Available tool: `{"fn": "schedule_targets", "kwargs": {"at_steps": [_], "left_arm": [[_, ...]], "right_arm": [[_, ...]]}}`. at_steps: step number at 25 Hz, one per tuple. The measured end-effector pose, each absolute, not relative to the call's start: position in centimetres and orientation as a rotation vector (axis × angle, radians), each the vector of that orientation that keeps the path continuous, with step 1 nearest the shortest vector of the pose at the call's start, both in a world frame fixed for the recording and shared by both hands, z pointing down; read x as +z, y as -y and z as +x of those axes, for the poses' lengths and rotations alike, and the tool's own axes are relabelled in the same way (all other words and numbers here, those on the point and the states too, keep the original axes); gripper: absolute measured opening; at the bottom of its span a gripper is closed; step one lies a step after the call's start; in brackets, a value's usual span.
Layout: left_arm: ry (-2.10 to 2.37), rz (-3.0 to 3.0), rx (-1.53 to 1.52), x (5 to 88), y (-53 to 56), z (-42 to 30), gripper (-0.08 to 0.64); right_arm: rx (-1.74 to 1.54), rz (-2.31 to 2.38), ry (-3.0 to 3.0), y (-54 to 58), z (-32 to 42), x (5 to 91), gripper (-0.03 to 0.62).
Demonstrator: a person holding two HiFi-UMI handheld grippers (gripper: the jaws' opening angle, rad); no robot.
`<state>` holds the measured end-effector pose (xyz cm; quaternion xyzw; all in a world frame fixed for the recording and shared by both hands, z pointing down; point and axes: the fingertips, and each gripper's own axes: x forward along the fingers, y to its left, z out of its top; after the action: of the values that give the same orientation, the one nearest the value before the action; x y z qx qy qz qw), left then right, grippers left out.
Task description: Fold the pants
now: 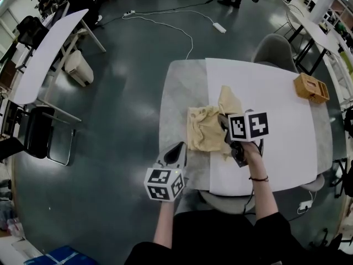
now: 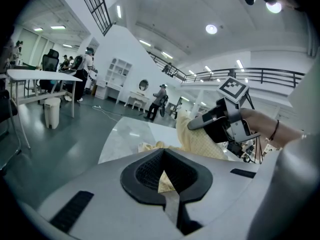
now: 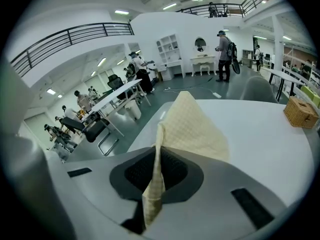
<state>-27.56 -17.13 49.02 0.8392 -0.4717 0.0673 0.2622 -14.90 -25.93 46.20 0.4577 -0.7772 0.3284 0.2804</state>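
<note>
Beige checked pants (image 1: 205,127) lie crumpled near the front left of the table (image 1: 265,87). My right gripper (image 1: 225,130) is shut on a fold of them and holds it lifted; in the right gripper view the cloth (image 3: 192,129) runs down into the closed jaws of that gripper (image 3: 155,184). My left gripper (image 1: 181,148) is at the pants' near left corner. In the left gripper view its jaws (image 2: 167,181) are closed on a small beige tip of cloth. The raised fold (image 2: 205,141) and the right gripper (image 2: 192,125) show just beyond.
A wicker basket (image 1: 311,87) stands at the table's far right. A grey chair (image 1: 276,51) is behind the table, another (image 1: 220,200) under its near edge. On the left are a long white table (image 1: 47,51) and a bin (image 1: 79,67). A cable with a power strip (image 1: 219,27) lies on the floor.
</note>
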Motion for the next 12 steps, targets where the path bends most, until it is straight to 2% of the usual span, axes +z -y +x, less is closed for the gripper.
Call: {"fn": "schedule_targets", "kwargs": {"at_steps": [12], "left_arm": [[1.280,2.228,0.175,50.2,17.4,-28.9,0.014]], "right_arm": [[0.850,1.173,1.971,27.0,-19.5,51.1,0.025]]}}
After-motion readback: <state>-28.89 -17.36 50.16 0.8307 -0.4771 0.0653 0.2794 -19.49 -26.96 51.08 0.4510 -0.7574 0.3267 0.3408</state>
